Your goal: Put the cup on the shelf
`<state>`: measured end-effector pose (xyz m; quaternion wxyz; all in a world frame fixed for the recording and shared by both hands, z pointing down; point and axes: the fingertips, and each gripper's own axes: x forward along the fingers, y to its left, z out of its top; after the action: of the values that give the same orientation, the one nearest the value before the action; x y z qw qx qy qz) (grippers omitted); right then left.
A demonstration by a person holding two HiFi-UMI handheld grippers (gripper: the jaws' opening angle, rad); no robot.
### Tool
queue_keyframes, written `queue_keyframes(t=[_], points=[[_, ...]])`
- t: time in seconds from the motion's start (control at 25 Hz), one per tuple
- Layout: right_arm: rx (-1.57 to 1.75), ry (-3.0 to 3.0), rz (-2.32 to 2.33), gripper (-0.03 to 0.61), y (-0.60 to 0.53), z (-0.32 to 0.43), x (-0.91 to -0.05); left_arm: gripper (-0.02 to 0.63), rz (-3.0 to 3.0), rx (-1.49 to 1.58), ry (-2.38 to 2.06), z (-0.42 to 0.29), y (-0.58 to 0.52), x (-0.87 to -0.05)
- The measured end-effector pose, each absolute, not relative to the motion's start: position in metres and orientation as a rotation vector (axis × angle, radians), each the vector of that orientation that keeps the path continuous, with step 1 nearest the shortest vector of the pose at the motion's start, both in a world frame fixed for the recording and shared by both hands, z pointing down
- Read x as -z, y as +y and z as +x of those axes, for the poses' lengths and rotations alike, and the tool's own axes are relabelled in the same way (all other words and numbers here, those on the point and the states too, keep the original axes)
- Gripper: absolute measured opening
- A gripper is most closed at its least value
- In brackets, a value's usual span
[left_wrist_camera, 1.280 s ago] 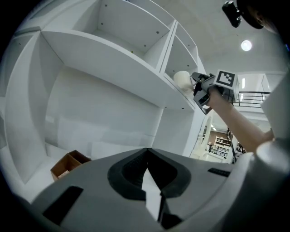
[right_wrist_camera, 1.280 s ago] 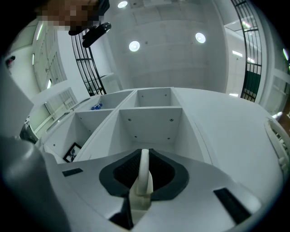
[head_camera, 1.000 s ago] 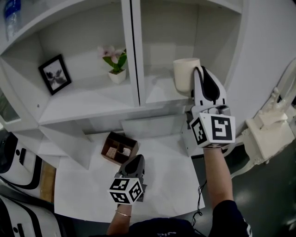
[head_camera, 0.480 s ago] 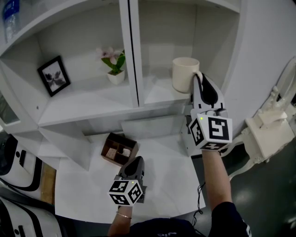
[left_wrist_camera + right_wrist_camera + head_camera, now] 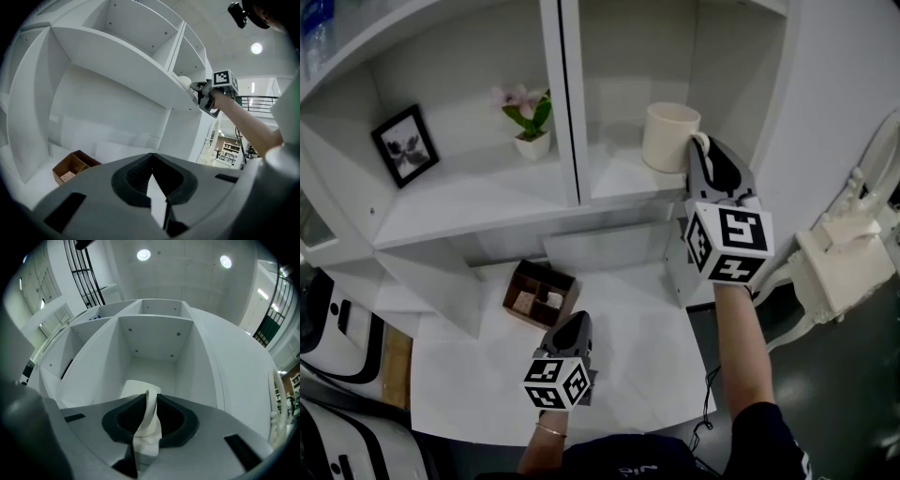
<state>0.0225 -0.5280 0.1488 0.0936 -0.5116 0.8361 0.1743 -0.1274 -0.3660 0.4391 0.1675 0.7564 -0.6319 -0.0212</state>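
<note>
A cream cup (image 5: 668, 137) stands at the front of the white shelf's right compartment (image 5: 623, 183). My right gripper (image 5: 701, 150) reaches in from the right, its pads closed on the cup's handle (image 5: 151, 418), and its jaws are opening slightly. In the right gripper view the cup's body (image 5: 138, 390) shows just beyond the jaws. My left gripper (image 5: 572, 328) hovers low over the white table (image 5: 637, 366), shut with nothing in it. The left gripper view shows its jaws (image 5: 151, 164) meeting at the tip, and the right gripper (image 5: 201, 91) with the cup (image 5: 184, 81) up at the shelf.
A framed picture (image 5: 403, 144) and a small potted flower (image 5: 528, 122) stand in the left shelf compartment. A brown compartment box (image 5: 542, 294) lies on the table under the shelf. White ornate furniture (image 5: 844, 272) stands to the right. A bottle (image 5: 319, 28) is at upper left.
My right gripper has carried the cup slightly up and farther into the right compartment. The left gripper has stayed where it was.
</note>
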Motion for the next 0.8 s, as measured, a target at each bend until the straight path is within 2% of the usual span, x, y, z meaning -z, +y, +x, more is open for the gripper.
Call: queue_keyframes(t=[0.08,0.2,0.28,0.36,0.44,0.8], points=[[-0.512,2.484,-1.508,0.066,-0.527,0.022,-0.149,0.003,2.151,0.053,-1.802,-0.128,-0.365,-0.440],[-0.471,2.469,-1.478,0.092,-0.526,0.025,-0.150,0.003,2.138,0.050,-1.816,-0.131,-0.362,-0.441],[-0.462,2.462,-1.461,0.151,-0.524,0.026,-0.151,0.003,2.127,0.044,-1.824,-0.134,-0.361,-0.443],[-0.471,2.484,-1.427,0.251,-0.521,0.024,-0.153,0.003,2.118,0.035,-1.828,-0.136,-0.360,-0.446],[-0.501,2.508,-1.396,0.279,-0.514,0.021,-0.155,0.003,2.114,0.026,-1.827,-0.136,-0.358,-0.448],[-0.594,2.553,-1.315,0.295,-0.461,0.021,-0.164,0.003,2.151,0.007,-1.817,-0.128,-0.347,-0.449]])
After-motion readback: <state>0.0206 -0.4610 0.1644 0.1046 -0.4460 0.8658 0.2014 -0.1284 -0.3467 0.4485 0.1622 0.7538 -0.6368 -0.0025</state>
